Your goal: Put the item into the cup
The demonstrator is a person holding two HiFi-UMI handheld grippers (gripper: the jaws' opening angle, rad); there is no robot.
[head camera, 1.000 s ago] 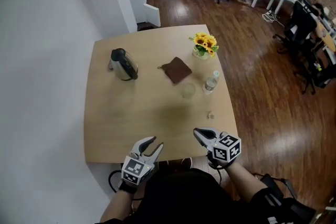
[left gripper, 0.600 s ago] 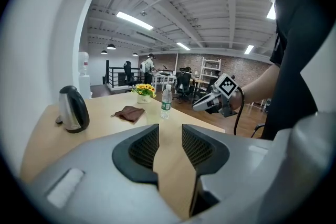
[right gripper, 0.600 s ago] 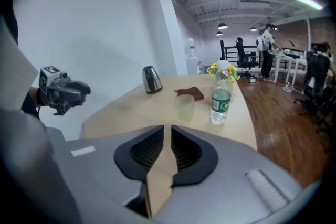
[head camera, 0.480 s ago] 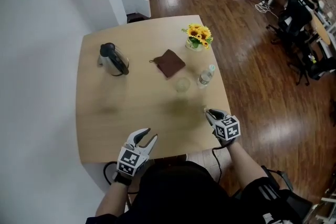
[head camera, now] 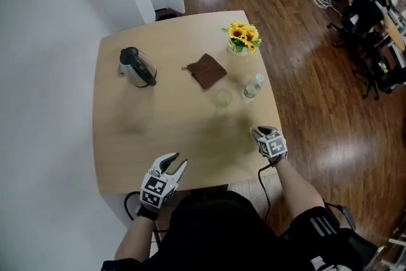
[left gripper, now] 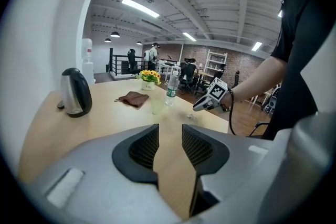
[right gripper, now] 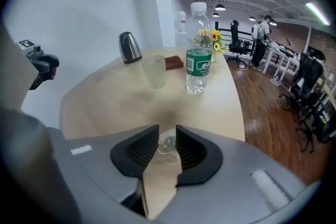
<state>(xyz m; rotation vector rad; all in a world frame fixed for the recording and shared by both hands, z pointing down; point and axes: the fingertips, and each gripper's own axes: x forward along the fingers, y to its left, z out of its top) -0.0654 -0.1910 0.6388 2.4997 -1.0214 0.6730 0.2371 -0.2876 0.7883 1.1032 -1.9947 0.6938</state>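
Note:
A small clear item lies on the table between the tips of my right gripper, whose jaws are opening; the pads do not press on it. In the head view the right gripper rests near the table's right edge, below the cup. The clear plastic cup stands upright beside a water bottle. My left gripper hovers open and empty at the table's near edge. The left gripper view shows the item in front of the right gripper.
A dark kettle stands at the table's far left. A brown cloth and a pot of yellow flowers sit behind the cup. The wooden table ends just right of the bottle; office chairs stand on the floor beyond.
My right gripper has moved forward from the near edge onto the table, reaching the small item. Its jaws look wider apart. The left gripper stayed at the near edge.

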